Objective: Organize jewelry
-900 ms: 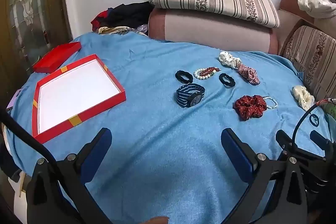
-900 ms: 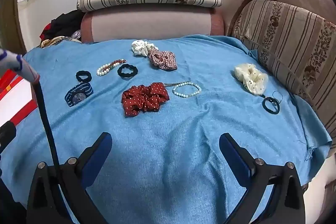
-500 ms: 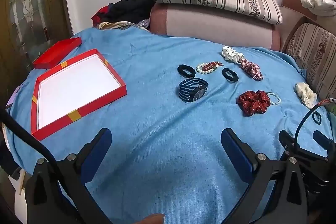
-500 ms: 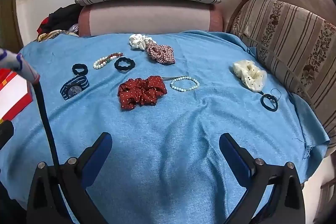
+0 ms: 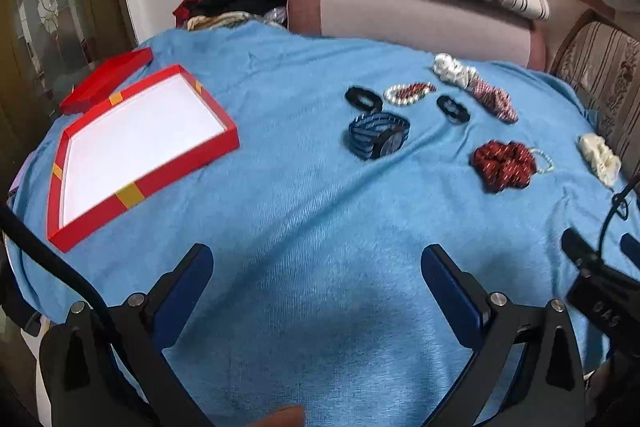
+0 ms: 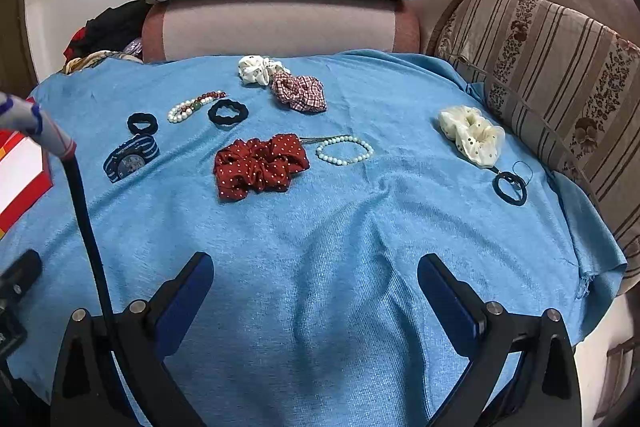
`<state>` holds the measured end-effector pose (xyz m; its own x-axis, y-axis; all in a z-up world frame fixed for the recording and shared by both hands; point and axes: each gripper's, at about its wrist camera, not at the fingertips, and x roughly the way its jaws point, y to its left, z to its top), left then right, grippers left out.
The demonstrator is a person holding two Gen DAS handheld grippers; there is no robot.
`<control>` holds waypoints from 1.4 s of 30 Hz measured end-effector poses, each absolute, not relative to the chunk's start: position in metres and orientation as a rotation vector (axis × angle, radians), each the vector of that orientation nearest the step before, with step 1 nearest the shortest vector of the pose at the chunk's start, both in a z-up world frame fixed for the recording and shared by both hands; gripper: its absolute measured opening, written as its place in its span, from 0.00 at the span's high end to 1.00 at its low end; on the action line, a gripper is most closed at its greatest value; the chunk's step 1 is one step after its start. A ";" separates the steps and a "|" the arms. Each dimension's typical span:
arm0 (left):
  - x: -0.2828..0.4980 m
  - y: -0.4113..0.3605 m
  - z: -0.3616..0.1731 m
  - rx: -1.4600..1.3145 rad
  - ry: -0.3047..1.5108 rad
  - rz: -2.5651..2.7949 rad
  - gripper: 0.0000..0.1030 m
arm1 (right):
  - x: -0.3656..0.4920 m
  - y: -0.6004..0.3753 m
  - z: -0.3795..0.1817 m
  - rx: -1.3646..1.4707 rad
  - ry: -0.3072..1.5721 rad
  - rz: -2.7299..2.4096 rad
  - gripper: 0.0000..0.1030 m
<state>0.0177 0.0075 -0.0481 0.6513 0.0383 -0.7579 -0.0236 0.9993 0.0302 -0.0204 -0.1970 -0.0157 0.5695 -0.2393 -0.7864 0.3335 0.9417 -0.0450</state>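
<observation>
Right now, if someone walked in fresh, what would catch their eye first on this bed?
The bright red tray with its white, empty inside stands out at the left on the blue blanket, its red lid just behind it. Across the middle lie scattered accessories, chiefly the red polka-dot scrunchie touching a pale bead bracelet, and a striped blue watch further left.

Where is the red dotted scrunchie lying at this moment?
In the right wrist view the red dotted scrunchie lies near the middle of the blue cloth, just left of the pale bead bracelet.
</observation>
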 end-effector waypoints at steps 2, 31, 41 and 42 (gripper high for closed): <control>0.019 0.008 -0.055 0.019 0.881 0.039 0.00 | -0.021 -0.198 -0.017 0.114 0.907 -0.338 0.00; 0.023 0.006 -0.108 0.040 1.071 0.021 0.00 | -0.019 -0.204 -0.025 0.142 0.929 -0.342 0.00; 0.016 0.009 -0.062 0.029 0.931 -0.017 0.00 | -0.019 -0.203 -0.019 0.128 0.907 -0.342 0.00; 0.015 0.010 -0.054 0.030 0.907 -0.019 0.00 | -0.019 -0.203 -0.019 0.127 0.905 -0.341 0.00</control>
